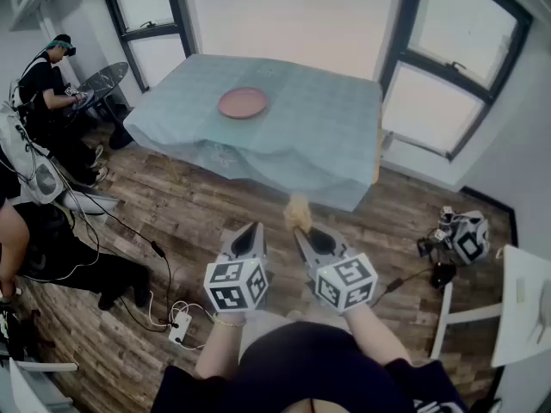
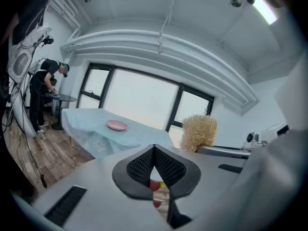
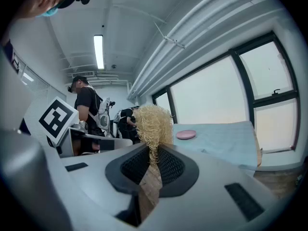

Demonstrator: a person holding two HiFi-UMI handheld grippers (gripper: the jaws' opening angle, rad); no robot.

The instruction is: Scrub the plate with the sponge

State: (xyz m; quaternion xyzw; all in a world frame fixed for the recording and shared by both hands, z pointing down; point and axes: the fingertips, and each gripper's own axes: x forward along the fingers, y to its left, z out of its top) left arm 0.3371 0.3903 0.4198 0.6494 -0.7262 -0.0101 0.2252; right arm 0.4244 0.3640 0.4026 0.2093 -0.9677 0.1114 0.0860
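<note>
Right claw: the right gripper (image 3: 153,154) is clenched on the sponge (image 3: 152,123). Its pads pinch the lower end, and the straw-coloured tuft stands out past the tips.
Left claw: the left gripper (image 2: 154,150) is clenched with its pads meeting and nothing between them.
Claw pose: in the head view both point toward 12 o'clock, side by side. The left one is at 9 o'clock of the right, and the tips lean slightly toward each other.
Marker cubes: one marker cube (image 1: 235,285) sits at the 6 o'clock end of each gripper.
Arms: bare forearms (image 1: 380,334) come up from 6 o'clock, held close together over the wooden floor (image 1: 172,222).
Plate: the pink plate (image 1: 243,103) lies flat on the table (image 1: 327,140), at about 11 o'clock of the grippers and well apart from them.
Table: covered with a pale blue cloth, with windows behind it.
Bystander: a person (image 1: 47,84) stands at 10 o'clock beside a small round table.
</note>
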